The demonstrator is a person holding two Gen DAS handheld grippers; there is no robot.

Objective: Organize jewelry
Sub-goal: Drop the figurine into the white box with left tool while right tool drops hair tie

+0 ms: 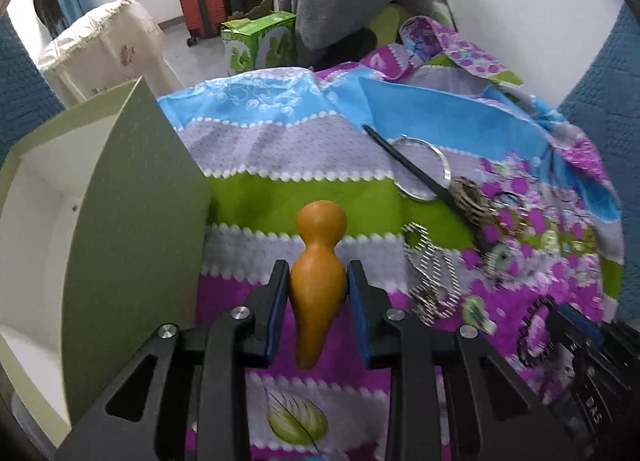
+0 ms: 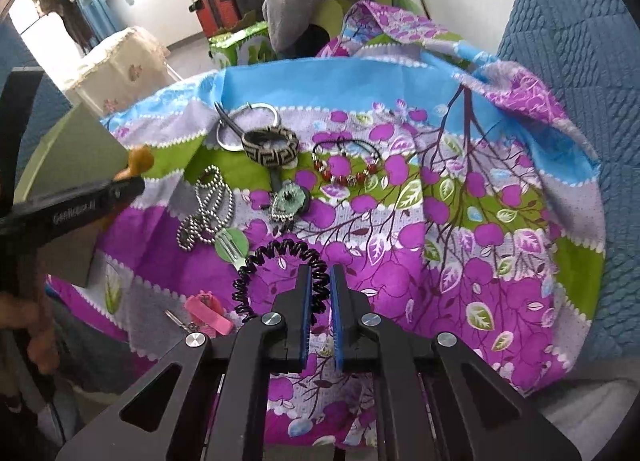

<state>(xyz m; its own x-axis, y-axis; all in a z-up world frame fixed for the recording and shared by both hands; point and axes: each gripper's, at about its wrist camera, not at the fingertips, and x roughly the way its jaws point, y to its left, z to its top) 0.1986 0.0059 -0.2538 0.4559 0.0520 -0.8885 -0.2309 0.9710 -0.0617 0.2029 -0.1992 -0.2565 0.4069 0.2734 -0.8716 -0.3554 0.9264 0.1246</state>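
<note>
The left gripper (image 1: 318,285) is clamped on an orange gourd charm (image 1: 318,281), its jaws pressing the fat lower bulb while the narrow end hangs below them, clear of the cloth (image 1: 280,149). Just beside it, at the cloth's left edge, stands the open green box (image 1: 132,221) with its white inside showing. The right gripper (image 2: 320,293) has its jaws pinched together on one turn of a black coil band (image 2: 280,261), most of the loop trailing to the left over the cloth.

To do this step well, I would carry the gourd sideways above the box wall before lowering it, since the bulb is smooth and could slip. The coil should be lifted clear of the ball chain (image 2: 208,209) and pink clip (image 2: 208,311) lying near it, so it drags neither along.
</note>
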